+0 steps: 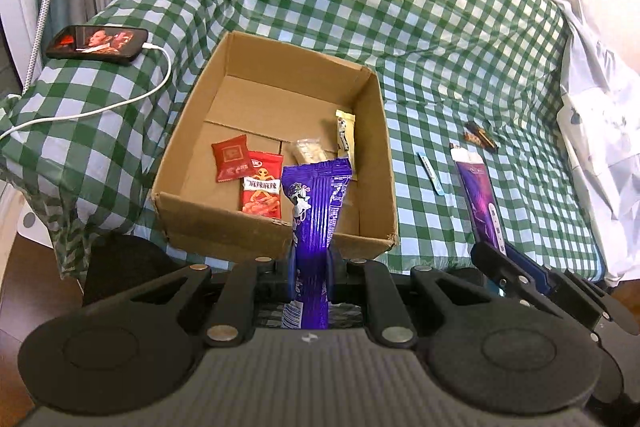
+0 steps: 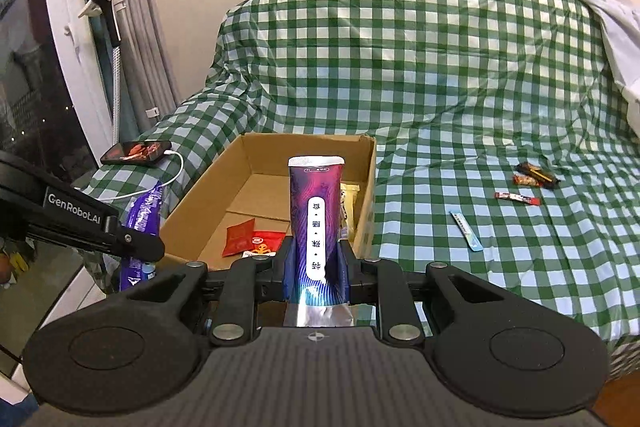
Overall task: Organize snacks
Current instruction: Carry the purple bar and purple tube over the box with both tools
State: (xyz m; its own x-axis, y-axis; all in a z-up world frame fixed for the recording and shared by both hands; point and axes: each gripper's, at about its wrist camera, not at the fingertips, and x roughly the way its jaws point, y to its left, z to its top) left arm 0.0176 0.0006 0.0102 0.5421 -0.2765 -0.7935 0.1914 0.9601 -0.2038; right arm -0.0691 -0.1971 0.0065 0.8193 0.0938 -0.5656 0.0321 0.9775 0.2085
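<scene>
An open cardboard box [image 1: 372, 155] [image 2: 370, 171] sits on a green checked cloth. Inside lie two red snack packets [image 1: 234, 159] [image 1: 262, 191], a pale bar [image 1: 346, 135] and a clear-wrapped snack [image 1: 308, 149]. My left gripper [image 1: 311, 263] is shut on a purple snack bag [image 1: 316, 203], held upright at the box's near wall. My right gripper [image 2: 316, 269] is shut on a purple-red patterned pouch [image 2: 316, 211], upright in front of the box; it also shows in the left wrist view [image 1: 478, 195].
Loose snacks lie on the cloth right of the box: a blue stick [image 2: 465, 230], a red stick [image 2: 518, 198], dark wrapped pieces [image 2: 536, 175]. A phone [image 1: 98, 43] with a white cable lies on the left armrest. A white cloth [image 1: 600, 115] lies at the right.
</scene>
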